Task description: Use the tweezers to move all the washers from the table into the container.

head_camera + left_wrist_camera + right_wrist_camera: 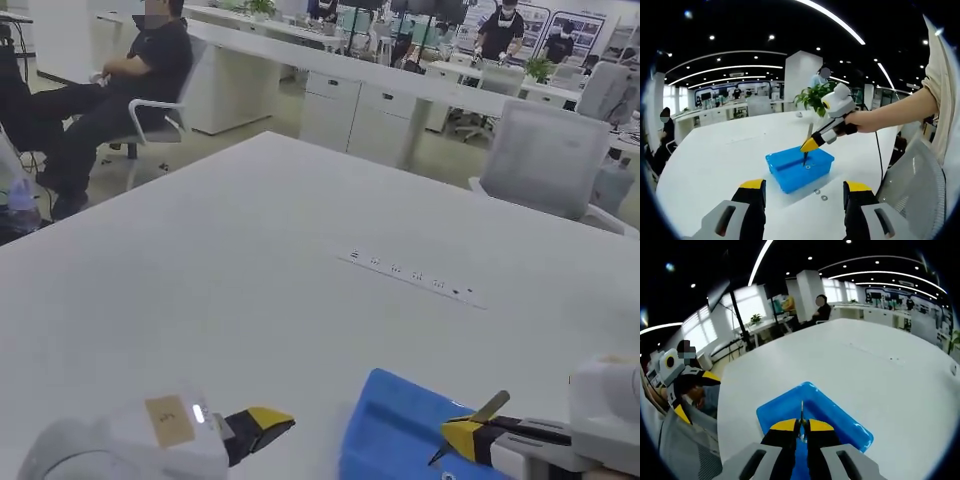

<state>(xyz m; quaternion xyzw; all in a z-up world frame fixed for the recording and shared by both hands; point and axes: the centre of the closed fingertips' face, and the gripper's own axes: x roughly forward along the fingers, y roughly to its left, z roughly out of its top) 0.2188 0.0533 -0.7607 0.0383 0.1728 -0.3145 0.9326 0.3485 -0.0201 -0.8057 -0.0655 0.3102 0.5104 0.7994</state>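
My right gripper [801, 426] is shut on thin metal tweezers [801, 414] that point down into the blue container [840, 422]. In the left gripper view the right gripper [812, 144] holds the tweezers [807, 145] with their tip just above a washer [807, 166] lying inside the container [790, 175]. Two washers [817, 191] lie on the white table just in front of the container. My left gripper [805, 187] stands open near them, holding nothing. In the head view the container [395, 430] sits between the left gripper [270, 420] and the right gripper [460, 435].
The white table [250, 260] stretches far ahead, with a flush socket strip [410, 273] in it. A mesh chair [920, 180] stands at the table's near edge. Office chairs [545, 160], desks and several people are beyond the table.
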